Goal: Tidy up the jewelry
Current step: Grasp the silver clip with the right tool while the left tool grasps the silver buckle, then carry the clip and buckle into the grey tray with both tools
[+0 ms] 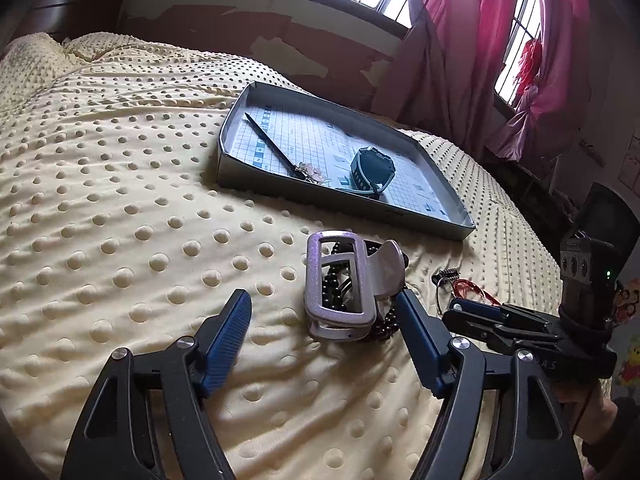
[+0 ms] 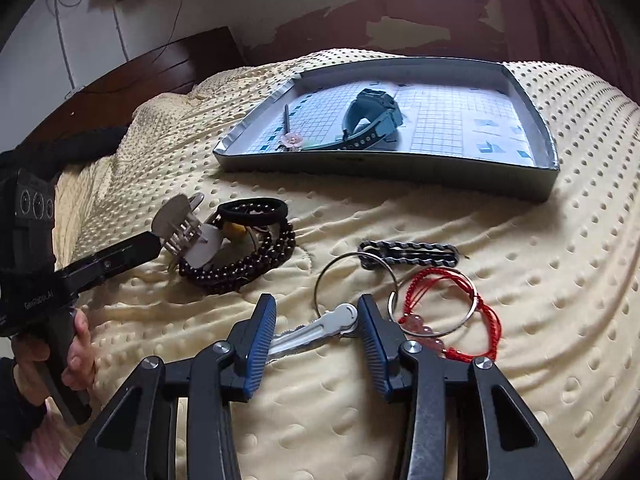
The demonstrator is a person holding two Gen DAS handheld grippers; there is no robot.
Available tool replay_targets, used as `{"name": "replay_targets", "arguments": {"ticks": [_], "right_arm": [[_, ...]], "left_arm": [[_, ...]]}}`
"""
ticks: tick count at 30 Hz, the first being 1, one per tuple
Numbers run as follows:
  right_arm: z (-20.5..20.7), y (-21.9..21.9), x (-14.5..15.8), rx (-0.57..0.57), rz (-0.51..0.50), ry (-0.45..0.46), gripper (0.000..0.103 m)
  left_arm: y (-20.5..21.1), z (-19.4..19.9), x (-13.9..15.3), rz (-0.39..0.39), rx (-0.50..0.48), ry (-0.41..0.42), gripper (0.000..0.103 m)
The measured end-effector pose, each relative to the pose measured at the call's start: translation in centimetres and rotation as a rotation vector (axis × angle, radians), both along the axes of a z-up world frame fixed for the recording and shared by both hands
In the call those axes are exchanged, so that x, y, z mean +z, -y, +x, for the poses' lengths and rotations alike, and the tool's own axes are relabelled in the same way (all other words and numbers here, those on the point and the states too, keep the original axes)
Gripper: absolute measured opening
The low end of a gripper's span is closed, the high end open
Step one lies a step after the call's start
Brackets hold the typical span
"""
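My left gripper (image 1: 322, 296) is open on the bed, its fingers either side of a silver claw hair clip (image 1: 340, 284) that lies on a dark bead bracelet (image 2: 240, 264). My right gripper (image 2: 317, 302) is open too, straddling a silver key (image 2: 320, 328) on a wire ring (image 2: 356, 280). Beside that ring lie a red cord bracelet (image 2: 440, 312) and a grey braided cord (image 2: 408, 254). A black hair tie (image 2: 252, 208) rests against the beads. Further back, the grey tray (image 1: 340, 196) holds a dark watch (image 1: 372, 168) and a hair stick (image 1: 272, 148).
Everything rests on a soft yellow dotted blanket (image 1: 120, 200) over the bed. A dark headboard (image 2: 168, 64) stands at the far end, and pink curtains (image 1: 460, 40) hang at a barred window. A hand (image 2: 76, 344) holds the left gripper's grip.
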State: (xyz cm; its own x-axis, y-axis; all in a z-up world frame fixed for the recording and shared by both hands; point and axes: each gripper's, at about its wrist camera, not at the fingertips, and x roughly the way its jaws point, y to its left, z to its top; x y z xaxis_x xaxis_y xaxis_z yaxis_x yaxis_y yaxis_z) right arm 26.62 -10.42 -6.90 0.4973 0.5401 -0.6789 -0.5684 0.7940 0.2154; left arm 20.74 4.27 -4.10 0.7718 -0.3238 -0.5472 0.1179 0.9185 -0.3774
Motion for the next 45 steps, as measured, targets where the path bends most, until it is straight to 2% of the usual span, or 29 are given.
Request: {"name": "replay_targets", "arguments": {"ticks": [4, 12, 19, 28, 35, 41, 43, 45], "right_arm": [[-0.5, -0.7, -0.1, 0.013, -0.038, 0.021, 0.04], [-1.0, -1.1, -0.1, 0.018, -0.042, 0.027, 0.04], [-1.2, -1.1, -0.2, 0.026, -0.051, 0.034, 0.04], [-2.2, -2.0, -0.3, 0.065, -0.084, 0.058, 0.055], [-2.7, -2.3, -0.5, 0.065, -0.113, 0.079, 0.055], [-3.5, -2.4, -0.5, 0.064, -0.135, 0.104, 0.055], [-3.8, -2.4, -0.4, 0.065, -0.137, 0.113, 0.054], [-4.0, -2.1, -0.1, 0.064, -0.135, 0.118, 0.033]], "left_arm": [[0.1, 0.5, -0.2, -0.007, -0.008, -0.015, 0.058], [0.2, 1.0, -0.3, -0.022, -0.032, -0.024, 0.05], [0.1, 0.9, -0.4, -0.02, -0.021, -0.036, 0.032], [-0.2, 0.6, -0.4, -0.046, -0.017, -0.032, 0.03], [-1.0, -0.7, 0.4, -0.101, 0.021, -0.033, 0.03], [-0.3, -2.2, 0.7, -0.066, 0.034, -0.054, 0.03], [0.1, -2.8, 0.8, -0.058, 0.02, -0.052, 0.03], [0.7, -3.4, 1.0, -0.045, 0.011, -0.042, 0.03]]}}
